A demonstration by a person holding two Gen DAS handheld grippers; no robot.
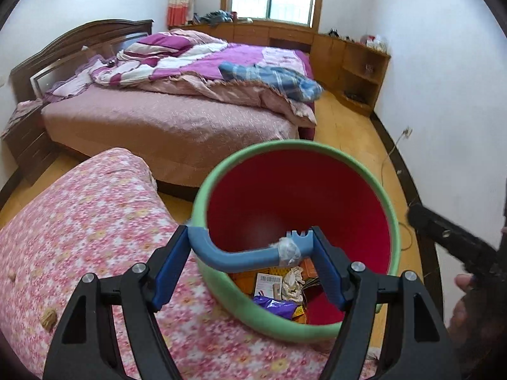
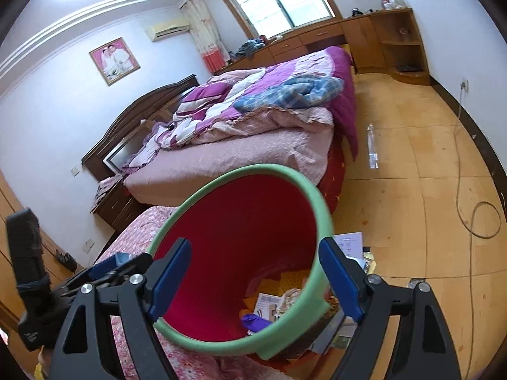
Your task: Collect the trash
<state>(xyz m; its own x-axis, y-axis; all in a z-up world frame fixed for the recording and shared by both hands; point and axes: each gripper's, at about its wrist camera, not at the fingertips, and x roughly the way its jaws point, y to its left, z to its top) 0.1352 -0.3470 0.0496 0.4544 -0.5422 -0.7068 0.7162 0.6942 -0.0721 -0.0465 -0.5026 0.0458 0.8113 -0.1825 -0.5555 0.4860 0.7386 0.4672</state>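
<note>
Over the floral cushion [image 1: 88, 221], left gripper [image 1: 250, 237] holds a blue curved tool [image 1: 240, 253] crosswise between its pads, jaws wide around it; a taped wad sits on the tool near the forked end. Tool hangs above the bin [image 1: 317, 152] mouth. Bin: green rim, red inside, tilted toward the cameras, leaning against the cushion. Trash in the bin bottom: barcode card [image 1: 267, 283], crumpled paper [image 1: 293, 280], purple wrapper [image 1: 279, 305]. Right gripper [image 2: 253, 278] has nothing in it, jaws wide, straddling the near part of the bin rim without pad contact. More papers [image 2: 351, 243] lie on the floor just right of the bin. Clear bottle [image 2: 371, 148] lies on the floor beside the bed [image 2: 253, 152], well apart from the bin.
</note>
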